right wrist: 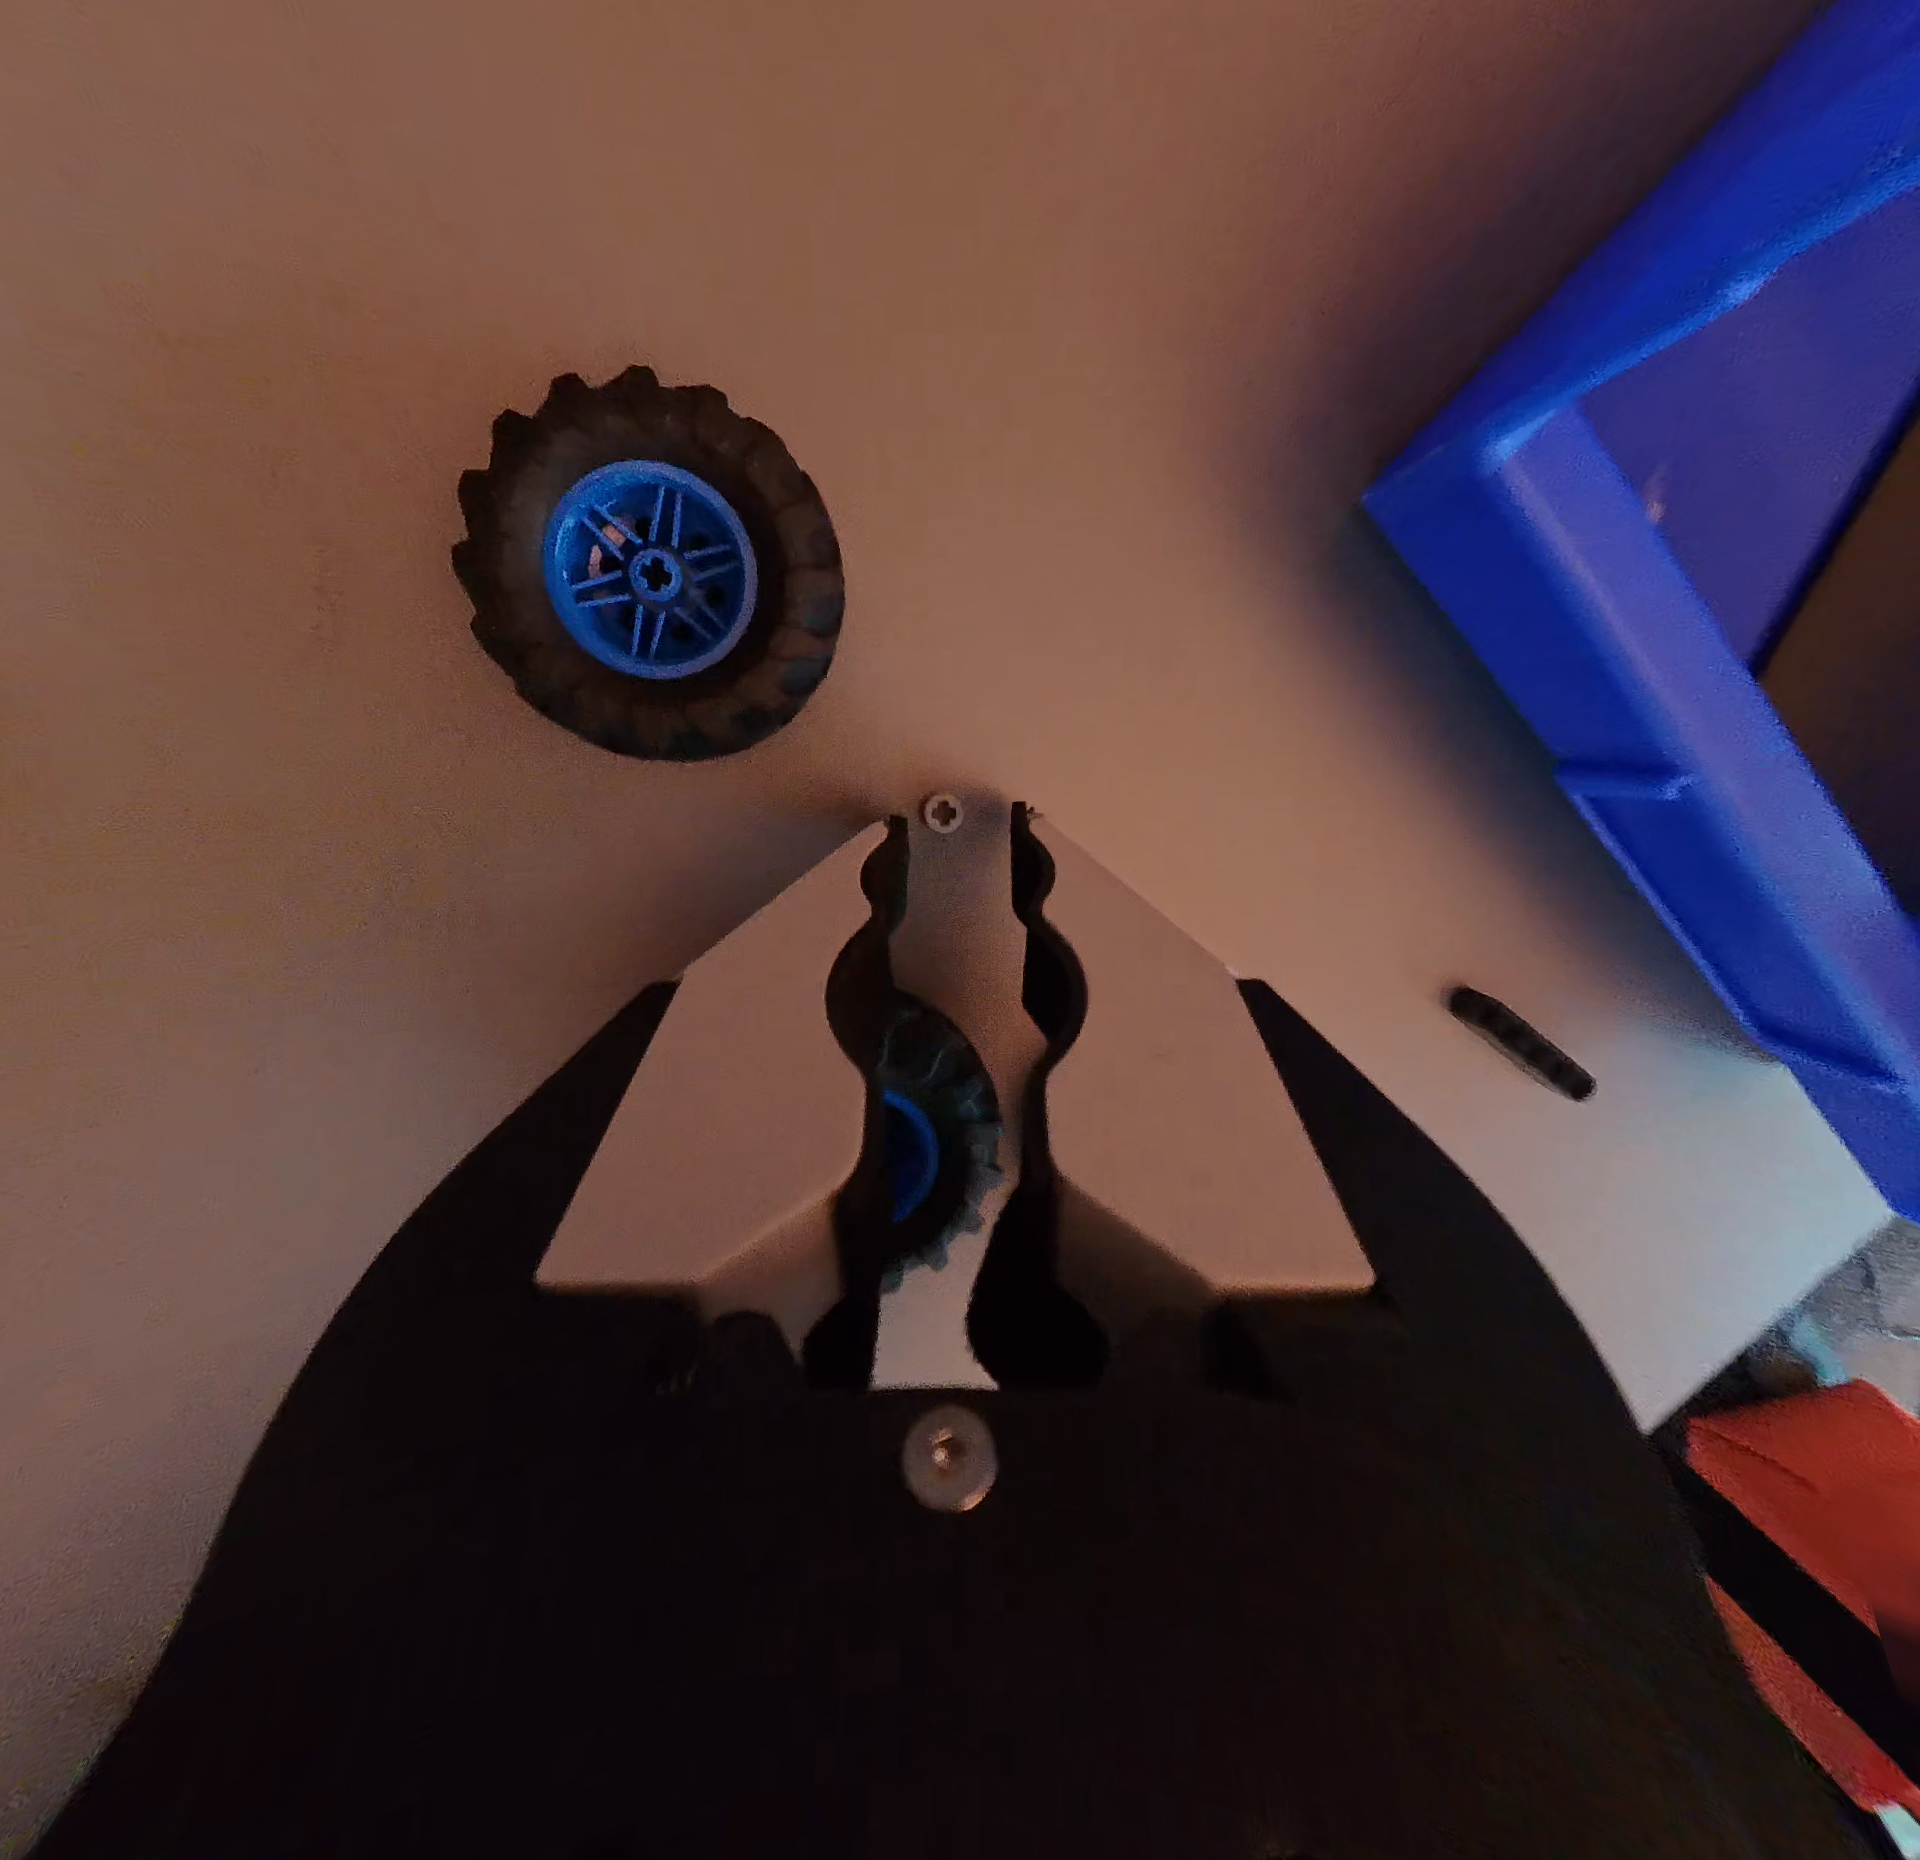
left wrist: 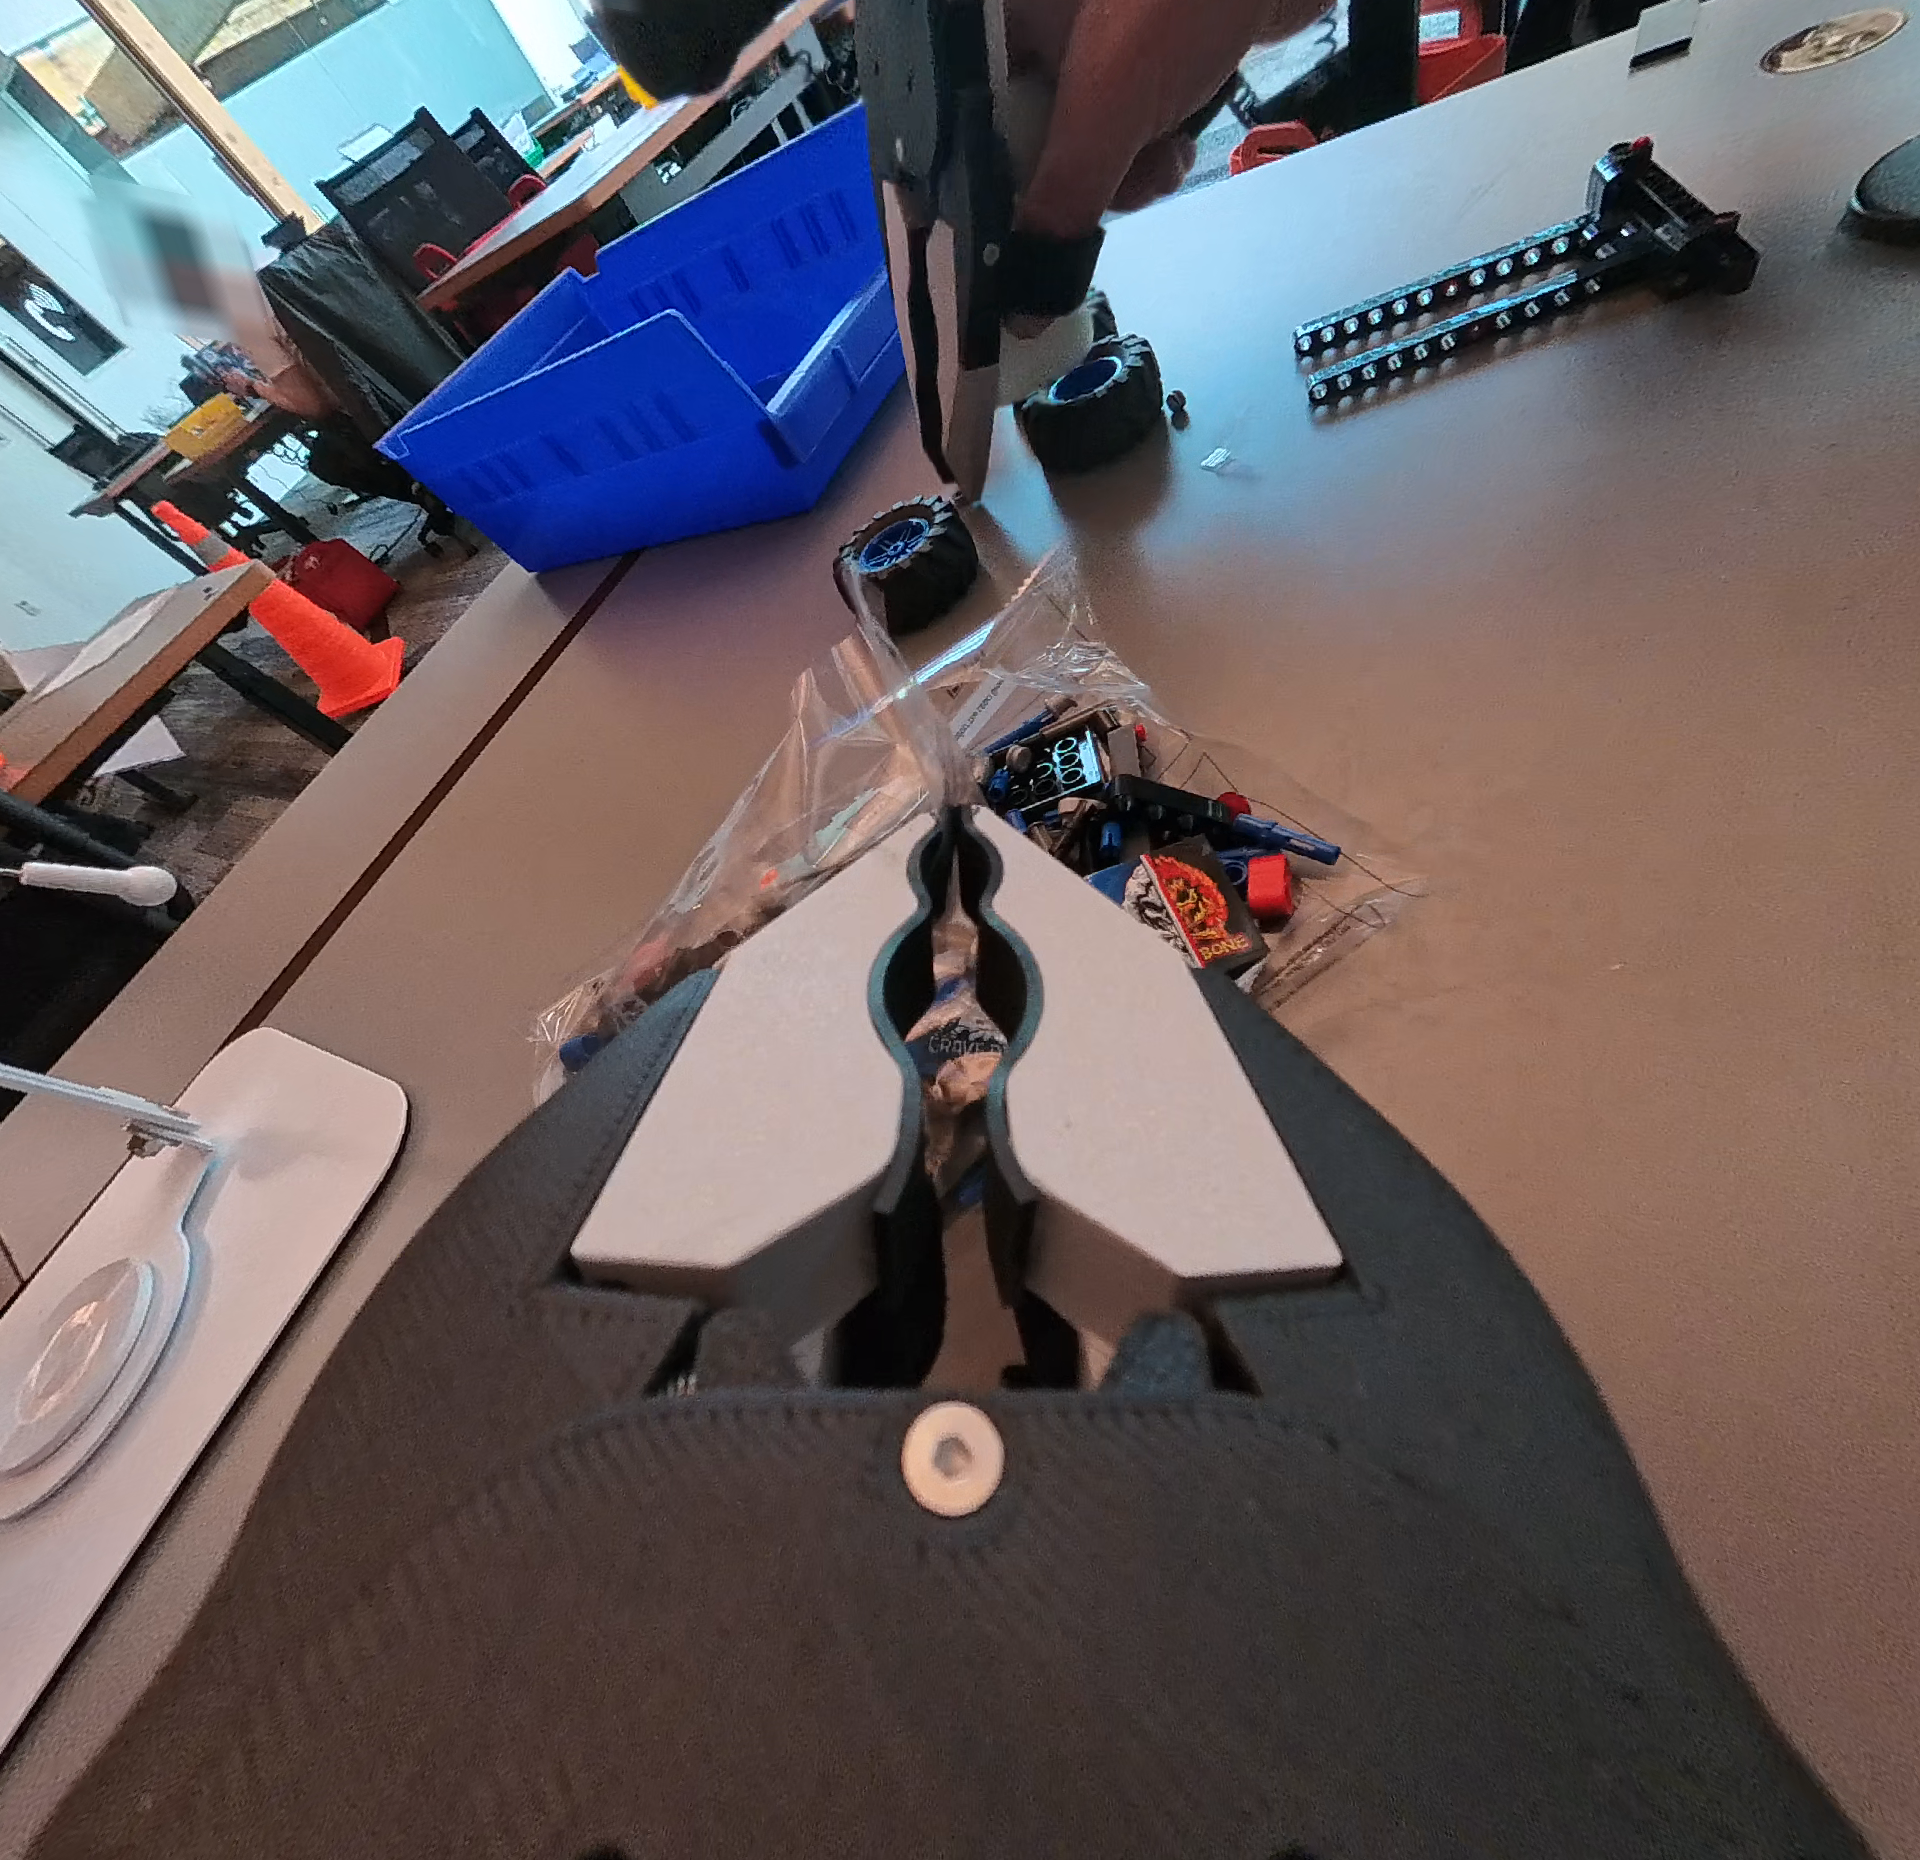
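left tongs (left wrist: 958, 823) clenched on clear plastic bag of small parts (left wrist: 1049, 771); right tongs (right wrist: 956, 821) parted around small grey peg (right wrist: 942, 812) on table; two black-tyred blue-hubbed wheels (left wrist: 914, 561) (left wrist: 1093, 394) nearby, one blue plastic bin (left wrist: 665, 397).

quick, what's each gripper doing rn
left gripper: shut on the clear plastic bag.
right gripper: open, tips around a small grey pin, not gripping.
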Demonstrator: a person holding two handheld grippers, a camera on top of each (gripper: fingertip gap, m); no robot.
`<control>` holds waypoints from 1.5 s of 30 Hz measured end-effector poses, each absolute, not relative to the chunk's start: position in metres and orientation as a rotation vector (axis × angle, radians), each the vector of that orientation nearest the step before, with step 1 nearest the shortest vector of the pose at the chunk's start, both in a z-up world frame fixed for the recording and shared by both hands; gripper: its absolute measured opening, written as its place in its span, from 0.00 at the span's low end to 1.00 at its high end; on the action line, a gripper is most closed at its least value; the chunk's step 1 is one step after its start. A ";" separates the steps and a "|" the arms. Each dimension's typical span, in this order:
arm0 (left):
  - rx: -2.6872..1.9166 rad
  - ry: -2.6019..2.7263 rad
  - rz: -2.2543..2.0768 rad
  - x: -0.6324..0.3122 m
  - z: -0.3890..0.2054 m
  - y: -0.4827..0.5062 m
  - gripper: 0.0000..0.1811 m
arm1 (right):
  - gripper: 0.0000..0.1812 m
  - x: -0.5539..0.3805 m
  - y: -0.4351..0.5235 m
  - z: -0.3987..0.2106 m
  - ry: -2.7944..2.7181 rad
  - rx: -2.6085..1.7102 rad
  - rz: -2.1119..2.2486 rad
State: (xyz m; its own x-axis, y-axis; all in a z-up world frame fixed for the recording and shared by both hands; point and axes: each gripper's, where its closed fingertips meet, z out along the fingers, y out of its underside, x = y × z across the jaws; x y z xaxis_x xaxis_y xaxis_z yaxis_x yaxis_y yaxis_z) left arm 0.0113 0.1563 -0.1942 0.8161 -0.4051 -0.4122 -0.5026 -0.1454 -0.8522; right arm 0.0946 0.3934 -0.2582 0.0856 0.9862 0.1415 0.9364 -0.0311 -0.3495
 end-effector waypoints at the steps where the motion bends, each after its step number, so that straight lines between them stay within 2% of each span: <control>1: -1.765 0.702 0.097 0.011 -0.194 0.156 0.00 | 0.07 0.093 0.393 -0.260 -1.901 -2.032 0.223; 4: -1.765 0.702 0.091 0.012 -0.194 0.156 0.00 | 0.03 0.090 0.396 -0.261 -1.896 -2.037 0.242; 12: -1.760 0.678 0.082 0.009 -0.192 0.157 0.00 | 0.03 0.094 0.382 -0.250 -1.915 -2.028 0.292; 18: -1.751 0.600 0.052 0.001 -0.185 0.159 0.00 | 0.02 0.071 0.273 -0.195 -2.025 -1.753 0.619; 24: -1.739 0.545 0.013 -0.005 -0.181 0.159 0.00 | 0.03 0.032 0.188 -0.198 -2.155 -1.542 0.737; 26: -1.741 0.542 0.012 -0.005 -0.181 0.159 0.00 | 0.09 0.025 0.189 -0.212 -2.177 -1.542 0.667; 29: -1.743 0.548 0.020 -0.006 -0.182 0.159 0.00 | 0.12 0.027 0.194 -0.211 -2.158 -1.593 0.703; 35: -1.745 0.557 0.022 -0.003 -0.182 0.159 0.00 | 0.07 0.090 0.279 -0.178 -1.942 -1.729 0.462; 38: -1.746 0.559 0.022 -0.003 -0.181 0.159 0.00 | 0.08 0.151 0.334 -0.197 -1.839 -1.976 0.246; 42: -1.751 0.566 0.018 -0.001 -0.183 0.159 0.00 | 0.08 0.193 0.349 -0.234 -1.835 -2.164 0.202; 45: -1.754 0.568 0.014 -0.001 -0.185 0.159 0.00 | 0.12 0.190 0.341 -0.255 -1.829 -2.212 0.296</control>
